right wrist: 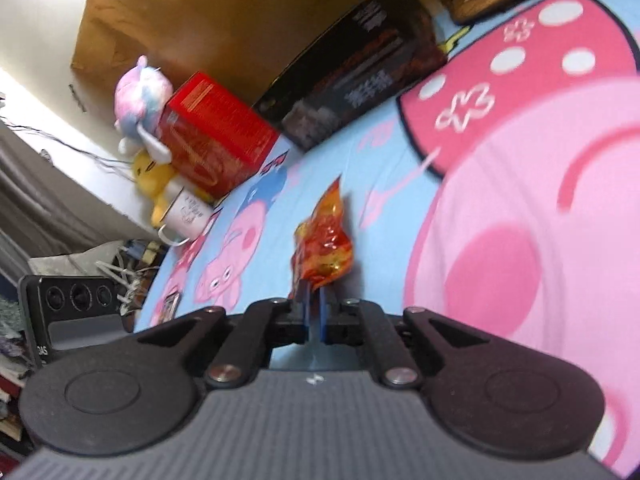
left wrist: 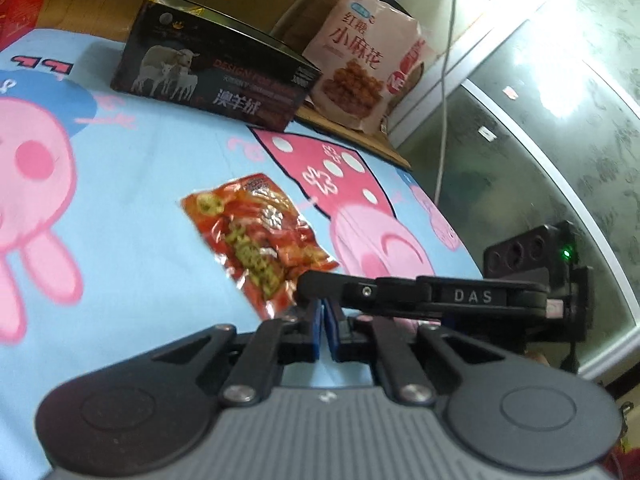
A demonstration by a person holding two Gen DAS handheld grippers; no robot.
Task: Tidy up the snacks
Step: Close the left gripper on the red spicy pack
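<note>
A red and orange foil snack packet [left wrist: 256, 240] lies on a blue cartoon-pig bedsheet [left wrist: 152, 184]. My right gripper [left wrist: 304, 284] reaches in from the right and meets the packet's near corner. In the right wrist view its blue pads [right wrist: 322, 312] are pressed together on the packet [right wrist: 324, 248], which shows edge-on above them; the right gripper [right wrist: 314, 292] is shut on it. My left gripper [left wrist: 323, 308] sits just behind the right one, pads together, with nothing seen between them. Its tips are partly hidden by the right gripper's finger.
A black box with sheep pictures [left wrist: 212, 76] stands at the sheet's far edge, with a pink snack bag [left wrist: 364, 60] upright behind it. A red box [right wrist: 216, 136], plush toys [right wrist: 140, 88] and a white mug [right wrist: 188, 216] line another edge. A white cable [left wrist: 444, 92] hangs on the right.
</note>
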